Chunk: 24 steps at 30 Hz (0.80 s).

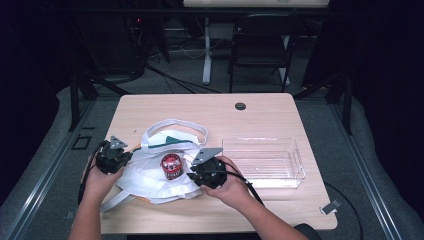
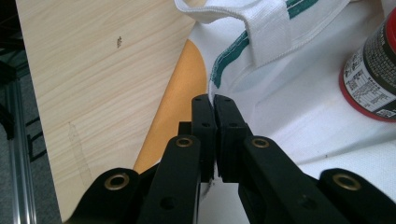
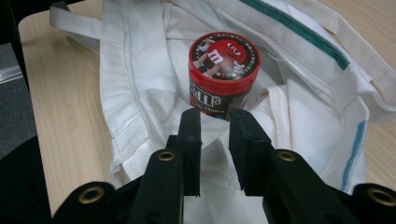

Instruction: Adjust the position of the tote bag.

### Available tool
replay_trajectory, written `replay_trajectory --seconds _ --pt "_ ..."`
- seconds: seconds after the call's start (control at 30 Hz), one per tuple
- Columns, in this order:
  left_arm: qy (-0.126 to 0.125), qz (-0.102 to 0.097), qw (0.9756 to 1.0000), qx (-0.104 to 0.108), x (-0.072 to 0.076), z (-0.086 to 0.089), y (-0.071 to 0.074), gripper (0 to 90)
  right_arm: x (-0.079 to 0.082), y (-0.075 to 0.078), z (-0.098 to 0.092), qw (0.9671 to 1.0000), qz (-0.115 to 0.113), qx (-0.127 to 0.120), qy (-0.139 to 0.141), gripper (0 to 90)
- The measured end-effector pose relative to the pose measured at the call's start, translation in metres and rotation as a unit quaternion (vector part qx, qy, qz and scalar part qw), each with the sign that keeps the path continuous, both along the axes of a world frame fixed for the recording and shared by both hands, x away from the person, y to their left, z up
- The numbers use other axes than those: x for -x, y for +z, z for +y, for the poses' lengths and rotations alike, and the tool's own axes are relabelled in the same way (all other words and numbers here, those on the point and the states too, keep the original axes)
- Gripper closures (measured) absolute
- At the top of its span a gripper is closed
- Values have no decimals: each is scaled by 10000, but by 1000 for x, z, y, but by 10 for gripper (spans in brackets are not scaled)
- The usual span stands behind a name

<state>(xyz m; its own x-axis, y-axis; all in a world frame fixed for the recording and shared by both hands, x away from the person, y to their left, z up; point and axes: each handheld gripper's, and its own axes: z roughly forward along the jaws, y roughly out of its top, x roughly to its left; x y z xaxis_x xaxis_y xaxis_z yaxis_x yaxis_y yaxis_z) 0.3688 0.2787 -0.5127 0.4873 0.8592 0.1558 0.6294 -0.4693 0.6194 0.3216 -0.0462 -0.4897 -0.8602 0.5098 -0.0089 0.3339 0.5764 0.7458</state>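
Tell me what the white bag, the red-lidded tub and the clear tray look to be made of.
White bag with green trim: woven cloth, matte; it folds softly and shows stitched webbing handles. Red-lidded round tub: likely plastic, with a glossy printed label. Clear rectangular tray: see-through rigid plastic, probably; the table grain shows through and its rims glint.

Beyond your tabletop [image 1: 280, 112], a dark folding chair [image 1: 260, 42] stands on grey floor, cables [image 1: 185, 85] trailing left of it.

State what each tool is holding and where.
Left tool pinches the white tote bag at its edge. Right tool is open, holding nothing, beside the red candy jar.
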Motion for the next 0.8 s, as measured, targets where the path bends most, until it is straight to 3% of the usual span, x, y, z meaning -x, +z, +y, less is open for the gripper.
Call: replay_trajectory --seconds 0.17,0.43,0.8 --pt "11 6 10000 -20 -1 0 0 880 0 -10 -2 9998 161 86 70 750" --pt "6 -3 10000 -63 -1 0 -1 880 1 -18 -5 9994 344 12 83 757" --pt "18 -9 10000 -62 -2 0 -1 880 3 -31 -4 9989 453 112 100 758"
